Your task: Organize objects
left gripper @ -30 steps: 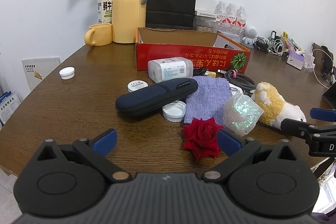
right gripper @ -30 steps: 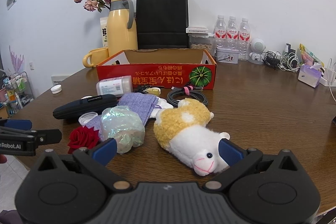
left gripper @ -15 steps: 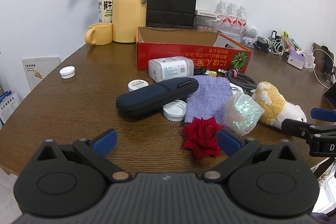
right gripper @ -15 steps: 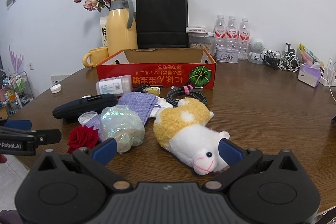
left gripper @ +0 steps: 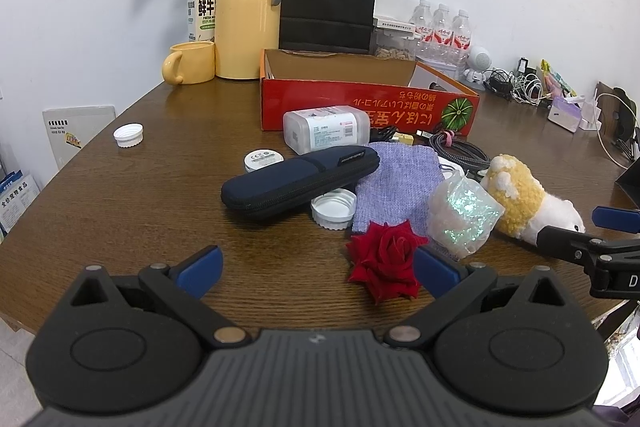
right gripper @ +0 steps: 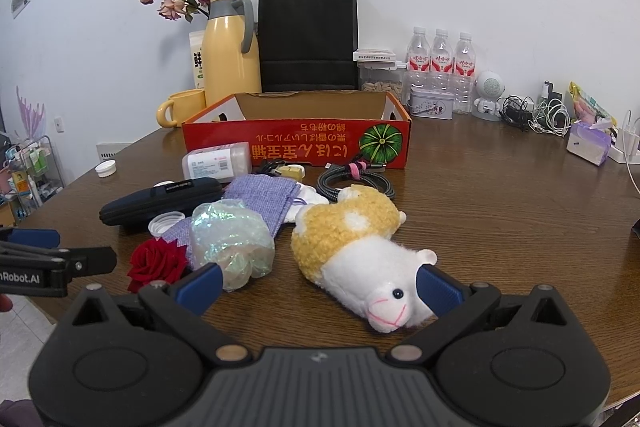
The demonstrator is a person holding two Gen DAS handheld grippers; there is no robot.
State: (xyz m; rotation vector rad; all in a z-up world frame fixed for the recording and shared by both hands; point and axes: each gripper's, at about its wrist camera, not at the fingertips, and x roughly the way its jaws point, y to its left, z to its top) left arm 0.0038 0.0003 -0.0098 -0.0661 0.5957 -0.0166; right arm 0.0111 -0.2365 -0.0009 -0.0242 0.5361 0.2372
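Two hand-held claws over a brown wooden bench (left gripper: pixel 120 211) strewn with small things. The left claw (left gripper: pixel 316 269) has its blue fingers spread wide apart and grips nothing; a red rose (left gripper: pixel 382 257) lies on the bench just inside its right finger. The right claw (right gripper: pixel 318 285) is likewise wide apart and empty, with the head of a yellow-and-white plush toy (right gripper: pixel 360 243) lying between its fingers, seemingly not pressed by either. Beside the toy rests a crumpled iridescent wrapper (right gripper: pixel 230 241), partly on a purple cloth pouch (left gripper: pixel 396 183). A dark zip case (left gripper: pixel 300 181) lies slantwise to the left of the pouch, a white lid (left gripper: pixel 334 207) just in front of it and a round white tin (left gripper: pixel 262 159) behind. A white plastic container (left gripper: pixel 326 129) lies on its side before an open red cardboard box (right gripper: pixel 296 141), near a coiled cable (right gripper: pixel 356 179). Behind the box stand a yellow jug (left gripper: pixel 248 15), a yellow mug (left gripper: pixel 190 63) and a black paper bag (right gripper: pixel 308 39).
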